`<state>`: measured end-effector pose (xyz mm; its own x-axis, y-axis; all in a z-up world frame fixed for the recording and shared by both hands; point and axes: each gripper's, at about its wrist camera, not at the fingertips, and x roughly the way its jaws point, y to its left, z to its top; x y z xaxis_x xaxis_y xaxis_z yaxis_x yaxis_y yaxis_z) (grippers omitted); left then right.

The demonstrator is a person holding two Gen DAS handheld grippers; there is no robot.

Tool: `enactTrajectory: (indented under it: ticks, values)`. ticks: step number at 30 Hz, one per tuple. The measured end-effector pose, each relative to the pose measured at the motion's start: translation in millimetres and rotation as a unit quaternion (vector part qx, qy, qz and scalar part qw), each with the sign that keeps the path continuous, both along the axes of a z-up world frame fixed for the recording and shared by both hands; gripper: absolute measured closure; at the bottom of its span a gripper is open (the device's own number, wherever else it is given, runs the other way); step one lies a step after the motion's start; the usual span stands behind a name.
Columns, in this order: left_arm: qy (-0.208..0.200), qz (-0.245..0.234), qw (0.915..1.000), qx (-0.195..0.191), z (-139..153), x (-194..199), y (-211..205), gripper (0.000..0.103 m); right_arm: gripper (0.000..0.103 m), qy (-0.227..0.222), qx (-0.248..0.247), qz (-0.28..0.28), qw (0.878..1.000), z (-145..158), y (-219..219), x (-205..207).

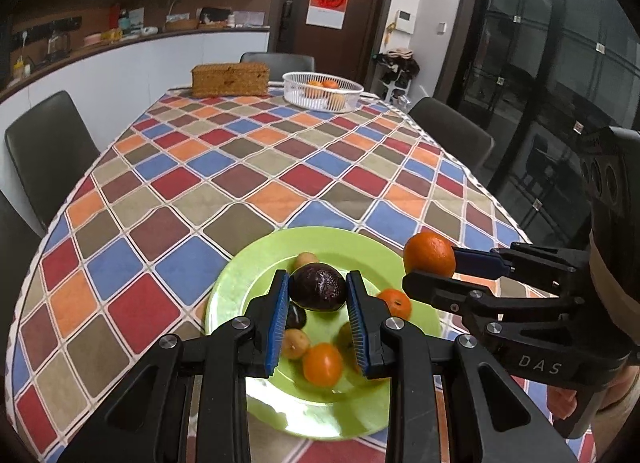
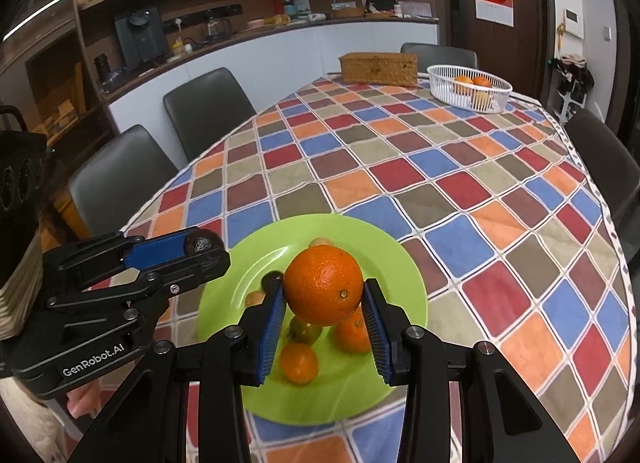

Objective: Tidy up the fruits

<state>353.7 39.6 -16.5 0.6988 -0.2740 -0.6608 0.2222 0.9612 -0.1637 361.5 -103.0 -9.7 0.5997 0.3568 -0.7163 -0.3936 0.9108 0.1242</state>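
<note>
Above the green plate (image 1: pixel 236 283), the left gripper (image 1: pixel 318 291) clamps a dark, seemingly avocado-like fruit (image 1: pixel 318 288), while the right gripper (image 2: pixel 324 295) pinches an orange (image 2: pixel 323 290) beside it.

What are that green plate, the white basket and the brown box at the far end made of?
The green plate looks like glossy plastic or melamine: room light glints off its smooth rim. The white basket appears to be moulded plastic, though coated wire is possible; its wall is thin, evenly spaced slats. The brown box seems to be woven wicker or rattan, with a matte, ribbed weave.
</note>
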Motion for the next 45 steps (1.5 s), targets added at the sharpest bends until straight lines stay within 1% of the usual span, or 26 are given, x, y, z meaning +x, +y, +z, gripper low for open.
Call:
enactTrajectory:
  ticks: [5,15,18,23,25,27,30,35,39,43,45]
  values:
    - [0.025,0.012,0.9996,0.005,-18,23,6,0.075,0.063,0.02,-0.006,-0.006,1.0,-14,4,20]
    - [0.071,0.022,0.9969,0.025,-52,53,8,0.074,0.063,0.067,-0.008,-0.027,0.997,-46,4,52]
    - [0.078,0.02,0.9964,0.026,-56,57,7,0.074,0.063,0.076,-0.014,-0.036,0.996,-53,2,58]
    - [0.083,0.011,0.9957,0.039,-60,60,0,0.074,0.062,0.094,-0.006,-0.048,0.994,-61,-2,64]
    - [0.083,0.009,0.9957,0.04,-60,59,-1,0.069,0.059,0.096,-0.001,-0.051,0.994,-63,-4,64]
    - [0.079,0.009,0.996,0.041,-58,56,-2,0.067,0.053,0.093,0.001,-0.051,0.994,-62,-6,62]
    - [0.073,0.011,0.9963,0.046,-53,50,-2,0.067,0.053,0.088,-0.001,-0.052,0.995,-58,-7,58]
    - [0.049,0.022,0.9972,0.051,-34,29,-3,0.065,0.053,0.064,-0.001,-0.058,0.996,-43,-14,39]
    - [0.015,0.027,0.9981,0.054,-9,4,-6,0.059,0.052,0.044,0.004,-0.062,0.997,-26,-20,19]
    - [-0.014,0.035,0.9965,0.074,14,-25,-12,0.054,0.053,0.018,0.01,-0.068,0.997,-4,-26,-7]
    - [-0.024,0.037,0.996,0.078,22,-37,-14,0.052,0.052,0.004,0.012,-0.074,0.997,7,-30,-21]
